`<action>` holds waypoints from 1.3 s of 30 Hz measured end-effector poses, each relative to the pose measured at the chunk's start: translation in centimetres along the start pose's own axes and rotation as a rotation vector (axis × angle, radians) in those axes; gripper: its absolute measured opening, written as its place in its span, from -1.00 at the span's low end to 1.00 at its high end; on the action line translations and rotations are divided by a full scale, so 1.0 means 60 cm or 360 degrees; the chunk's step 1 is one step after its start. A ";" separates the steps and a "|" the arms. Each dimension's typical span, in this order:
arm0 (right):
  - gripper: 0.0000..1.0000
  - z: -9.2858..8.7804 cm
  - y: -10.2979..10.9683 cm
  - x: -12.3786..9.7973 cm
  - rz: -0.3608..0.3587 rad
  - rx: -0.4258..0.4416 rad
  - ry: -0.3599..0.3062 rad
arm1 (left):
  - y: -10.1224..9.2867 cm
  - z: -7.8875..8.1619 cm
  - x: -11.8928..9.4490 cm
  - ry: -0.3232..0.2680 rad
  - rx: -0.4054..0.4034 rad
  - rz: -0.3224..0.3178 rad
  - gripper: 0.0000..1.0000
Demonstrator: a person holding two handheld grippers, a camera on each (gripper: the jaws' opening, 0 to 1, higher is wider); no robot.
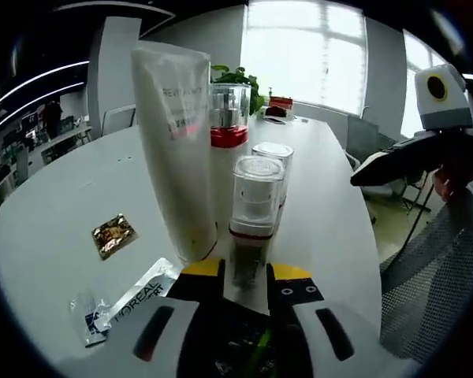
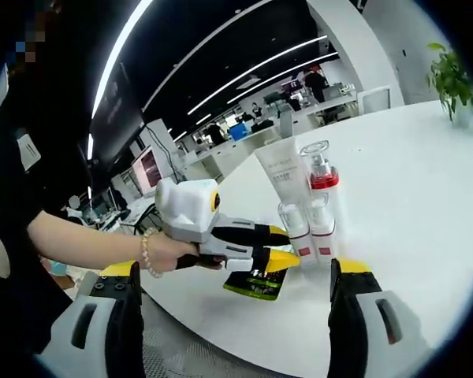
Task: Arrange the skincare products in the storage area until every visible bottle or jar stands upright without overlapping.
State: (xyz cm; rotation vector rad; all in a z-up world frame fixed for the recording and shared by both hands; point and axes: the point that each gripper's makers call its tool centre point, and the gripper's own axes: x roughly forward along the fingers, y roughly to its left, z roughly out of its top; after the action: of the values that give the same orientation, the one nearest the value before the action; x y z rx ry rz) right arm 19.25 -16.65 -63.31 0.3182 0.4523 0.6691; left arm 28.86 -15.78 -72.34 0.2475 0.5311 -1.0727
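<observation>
A small clear-capped bottle [image 1: 256,197] with a red band stands upright on the white table [image 1: 55,205], and my left gripper [image 1: 246,272] is shut on its base. Just behind it stand a tall white tube [image 1: 177,142], a red-banded pump bottle [image 1: 229,118] and a second small bottle [image 1: 272,157], all upright and close together. In the right gripper view the same group shows as tube [image 2: 280,169], pump bottle [image 2: 319,169] and two small bottles [image 2: 293,224] [image 2: 322,220], with the left gripper [image 2: 288,244] at the nearer one. My right gripper [image 2: 235,269] is open, holding nothing, and is away from the table edge.
Flat sachets lie on the table: a gold one [image 1: 114,235], a silver printed one [image 1: 142,295] and a small one [image 1: 91,315]; a dark green one [image 2: 256,283] lies under the left gripper. A mesh chair [image 1: 433,291] stands by the edge. A plant [image 1: 236,79] sits at the far end.
</observation>
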 end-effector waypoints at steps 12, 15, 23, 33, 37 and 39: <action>0.99 -0.002 0.000 0.000 0.0001 0.0002 0.0010 | 0.009 -0.006 0.001 0.0015 0.0010 0.0010 -0.59; 0.99 -0.002 0.001 0.000 0.0003 0.0001 0.0011 | 0.008 -0.005 0.000 0.0016 0.0007 0.0011 -0.60; 0.99 -0.004 0.000 0.001 0.0007 -0.0006 0.0022 | 0.005 -0.001 -0.009 -0.0005 -0.0023 0.0014 -0.52; 0.99 -0.007 0.000 0.003 0.0022 -0.0008 0.0042 | 0.011 0.011 -0.065 -0.0065 -0.0151 0.0087 -0.27; 0.99 -0.008 -0.001 0.002 0.0027 -0.0006 0.0043 | 0.021 0.006 -0.096 -0.0094 -0.0235 0.0131 -0.08; 0.99 -0.008 -0.001 0.001 0.0028 -0.0002 0.0046 | 0.027 0.001 -0.115 -0.0105 -0.0271 0.0159 0.00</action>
State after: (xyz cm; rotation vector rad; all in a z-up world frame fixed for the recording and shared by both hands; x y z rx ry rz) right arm 19.08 -16.57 -63.75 0.3124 0.4769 0.6920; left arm 27.73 -9.75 -68.77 0.0878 0.5417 -0.9301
